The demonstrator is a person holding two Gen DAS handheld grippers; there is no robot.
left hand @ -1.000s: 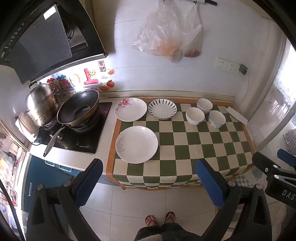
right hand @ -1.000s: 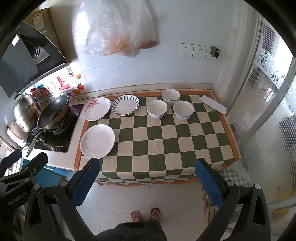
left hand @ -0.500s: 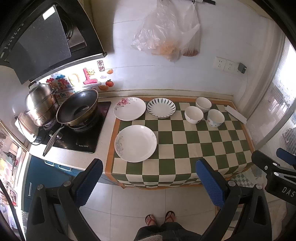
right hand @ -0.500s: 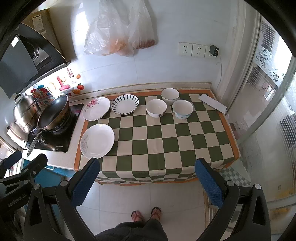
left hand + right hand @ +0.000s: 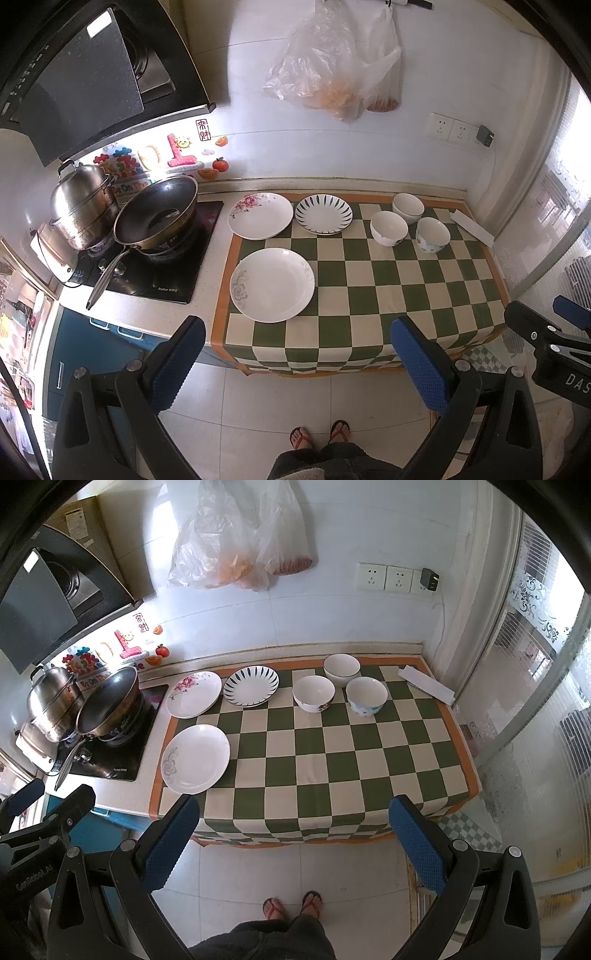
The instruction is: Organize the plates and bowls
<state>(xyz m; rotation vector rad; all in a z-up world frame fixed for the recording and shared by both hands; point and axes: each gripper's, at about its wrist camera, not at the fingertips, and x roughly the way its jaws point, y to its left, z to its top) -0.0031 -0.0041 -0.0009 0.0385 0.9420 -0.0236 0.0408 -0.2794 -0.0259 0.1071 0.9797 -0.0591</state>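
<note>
On the green checked cloth point(image 5: 388, 288) lie three plates: a large white plate point(image 5: 272, 284) at front left, a rose-patterned plate point(image 5: 260, 220) and a blue-striped plate point(image 5: 324, 219) at the back. Three bowls stand at back right: a plain white bowl point(image 5: 407, 208), a flowered bowl point(image 5: 389, 229) and a blue-patterned bowl point(image 5: 432, 235). The same plates point(image 5: 195, 758) and bowls point(image 5: 314, 693) show in the right wrist view. My left gripper point(image 5: 299, 363) and right gripper point(image 5: 293, 842) are both open and empty, held high over the floor in front of the counter.
A wok point(image 5: 157, 218) and a steel pot point(image 5: 82, 206) sit on the stove at left. A white flat box point(image 5: 472, 228) lies at the cloth's back right. Plastic bags point(image 5: 332, 74) hang on the wall. A glass door point(image 5: 535, 701) stands at right.
Both grippers have drawn back and up slightly from the counter, so the dishes look a little smaller. Nothing on the cloth has moved.
</note>
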